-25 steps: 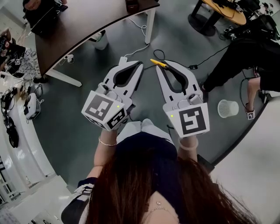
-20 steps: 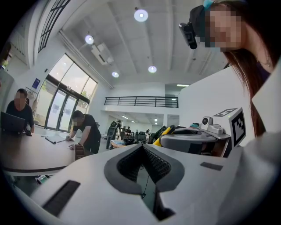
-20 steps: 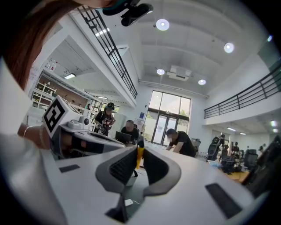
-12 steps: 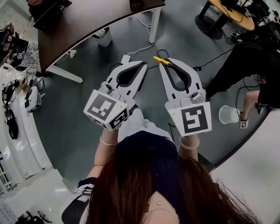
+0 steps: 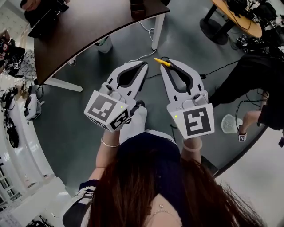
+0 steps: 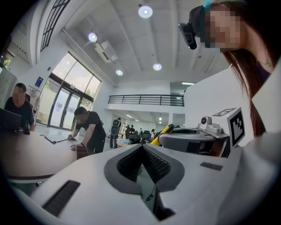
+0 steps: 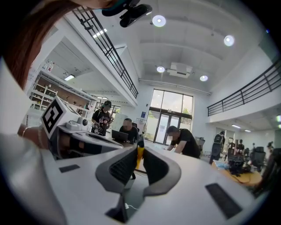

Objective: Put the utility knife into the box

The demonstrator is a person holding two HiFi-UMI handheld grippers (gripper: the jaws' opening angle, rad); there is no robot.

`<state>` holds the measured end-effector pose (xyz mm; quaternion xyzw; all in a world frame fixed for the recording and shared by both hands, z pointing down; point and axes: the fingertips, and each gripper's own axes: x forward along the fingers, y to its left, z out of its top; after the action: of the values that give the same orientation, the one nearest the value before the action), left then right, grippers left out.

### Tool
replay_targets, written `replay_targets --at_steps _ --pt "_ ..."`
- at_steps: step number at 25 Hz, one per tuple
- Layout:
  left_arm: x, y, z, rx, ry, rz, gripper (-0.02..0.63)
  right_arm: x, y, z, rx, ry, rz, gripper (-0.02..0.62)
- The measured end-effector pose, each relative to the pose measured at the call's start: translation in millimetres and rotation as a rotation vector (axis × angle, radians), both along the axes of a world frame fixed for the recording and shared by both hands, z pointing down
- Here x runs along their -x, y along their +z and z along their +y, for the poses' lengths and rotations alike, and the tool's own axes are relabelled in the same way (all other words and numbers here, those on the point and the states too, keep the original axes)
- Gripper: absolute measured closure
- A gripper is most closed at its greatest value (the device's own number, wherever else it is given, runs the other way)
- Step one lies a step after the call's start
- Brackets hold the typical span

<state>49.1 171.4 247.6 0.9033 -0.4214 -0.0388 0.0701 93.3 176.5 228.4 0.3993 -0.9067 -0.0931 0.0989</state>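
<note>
Though sideways overhead, utility knife (image 5: 160, 62) clamped in right gripper (image 5: 167, 67); left gripper (image 5: 142, 65) closed, empty

Grey floor (image 5: 80, 128): dark curved table (image 5: 88, 26) on it, brown box (image 5: 136, 6) at table edge; white mesh bin (image 5: 230, 123).

No words or numbers to read anywhere right now. The left gripper (image 5: 143, 64) shows a black-and-white square marker (image 5: 106, 110) on its cube, and the right gripper (image 5: 165, 63) carries a second marker (image 5: 195, 123). Both are patterns only, no letters. Out on the floor there's a small marker tag (image 5: 242, 138), same story. The blue sign (image 7: 143, 115) by the glass doors is too small to read.
</note>
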Motion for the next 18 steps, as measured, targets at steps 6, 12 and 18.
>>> replay_targets --at_steps 6,12,18 --pt "19.4 -8.2 -81.2 -0.019 0.024 0.008 0.606 24.6 -12.5 -79.3 -0.016 0.003 0.008 0.543" --pt "37.9 -9.6 -136.1 -0.013 0.030 0.024 0.606 39.8 -18.3 -130.4 -0.030 0.019 0.005 0.543" --pt "42.7 0.4 -190.8 0.017 0.026 0.038 0.606 41.7 -7.4 -184.7 0.016 0.020 0.013 0.543"
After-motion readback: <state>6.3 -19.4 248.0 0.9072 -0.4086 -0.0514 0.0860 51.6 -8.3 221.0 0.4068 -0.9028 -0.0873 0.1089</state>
